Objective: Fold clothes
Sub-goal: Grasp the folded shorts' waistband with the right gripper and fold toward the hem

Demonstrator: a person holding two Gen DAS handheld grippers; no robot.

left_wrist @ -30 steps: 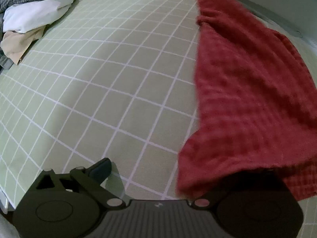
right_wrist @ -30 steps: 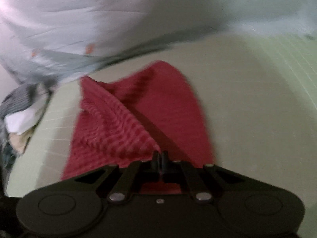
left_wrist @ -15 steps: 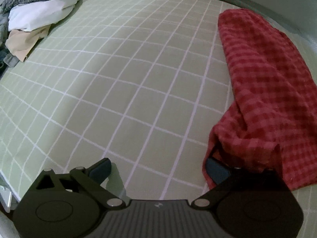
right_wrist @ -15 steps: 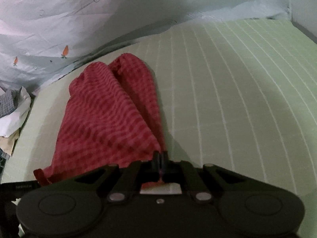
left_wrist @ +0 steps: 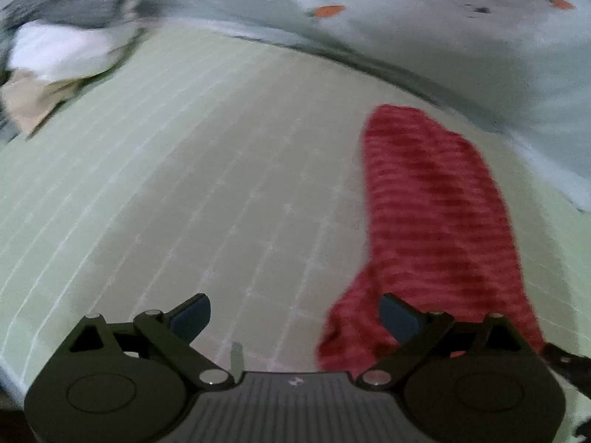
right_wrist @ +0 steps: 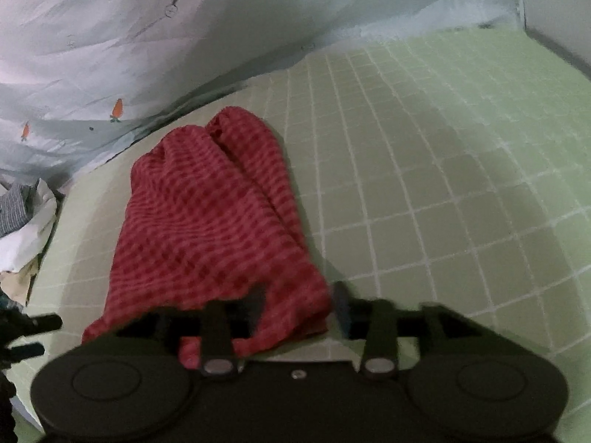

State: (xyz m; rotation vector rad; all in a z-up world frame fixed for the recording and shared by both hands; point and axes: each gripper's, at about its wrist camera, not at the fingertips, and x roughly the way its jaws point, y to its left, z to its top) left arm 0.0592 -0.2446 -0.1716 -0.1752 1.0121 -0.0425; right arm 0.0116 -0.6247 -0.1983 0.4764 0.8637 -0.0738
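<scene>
A red checked cloth (right_wrist: 210, 221) lies folded lengthwise on the green grid-patterned bed sheet (right_wrist: 443, 184). In the left wrist view the cloth (left_wrist: 436, 221) runs away on the right. My left gripper (left_wrist: 295, 317) is open and empty, with its right finger over the cloth's near end. My right gripper (right_wrist: 299, 306) is open, its jaws standing apart around the cloth's near edge without pinching it.
A pile of other clothes, white, beige and grey checked, (left_wrist: 59, 48) sits at the far left of the bed, also in the right wrist view (right_wrist: 18, 221). A pale blue carrot-print cover (right_wrist: 129, 55) bounds the far side.
My right gripper has opened and let go of the red cloth, which now lies on the sheet. The left gripper has swung its view toward the far cover.
</scene>
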